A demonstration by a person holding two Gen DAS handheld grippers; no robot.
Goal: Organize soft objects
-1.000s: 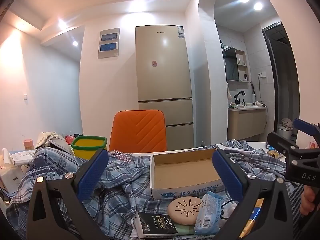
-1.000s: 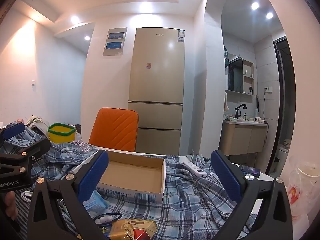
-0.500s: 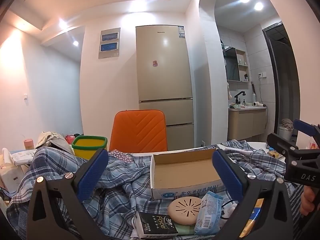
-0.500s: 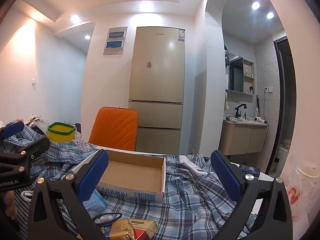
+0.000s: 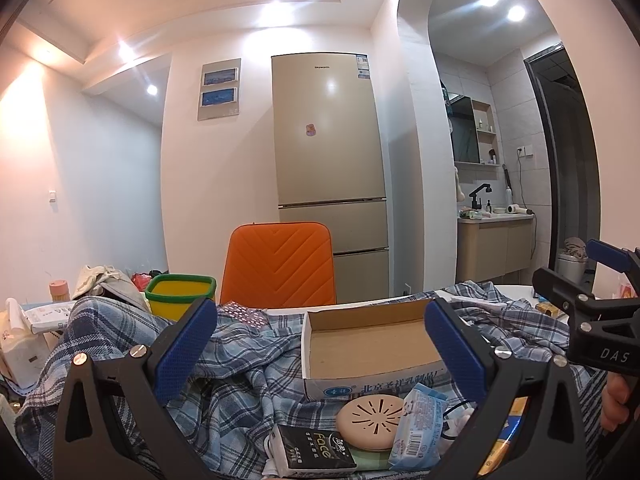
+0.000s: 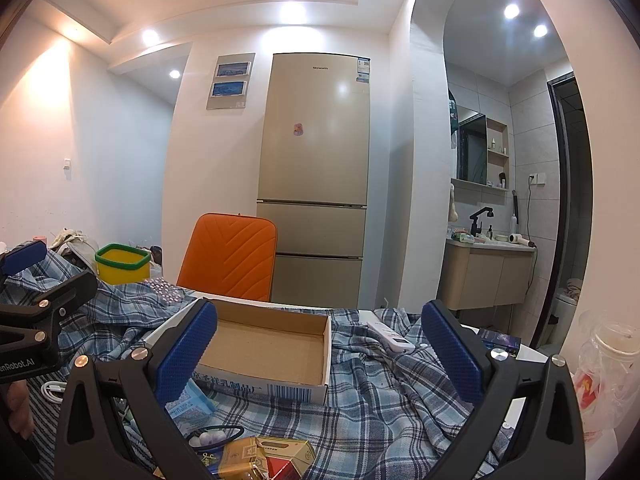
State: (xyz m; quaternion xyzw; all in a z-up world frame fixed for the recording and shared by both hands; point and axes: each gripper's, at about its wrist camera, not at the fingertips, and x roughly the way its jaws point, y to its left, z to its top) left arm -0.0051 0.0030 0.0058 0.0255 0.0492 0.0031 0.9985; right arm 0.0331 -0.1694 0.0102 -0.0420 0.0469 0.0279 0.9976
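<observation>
A blue plaid cloth lies crumpled across the table; it also shows in the right wrist view. An empty open cardboard box sits on it, also seen in the right wrist view. A light blue tissue pack lies in front of the box, beside a round beige disc and a black "Face" pack. My left gripper is open and empty above the cloth. My right gripper is open and empty, hovering over the box and cloth.
A yellow bin with a green rim and an orange chair stand behind the table. A white remote lies on the cloth. Gold and red small boxes and a cable sit at the near edge. A plastic bag is at the right.
</observation>
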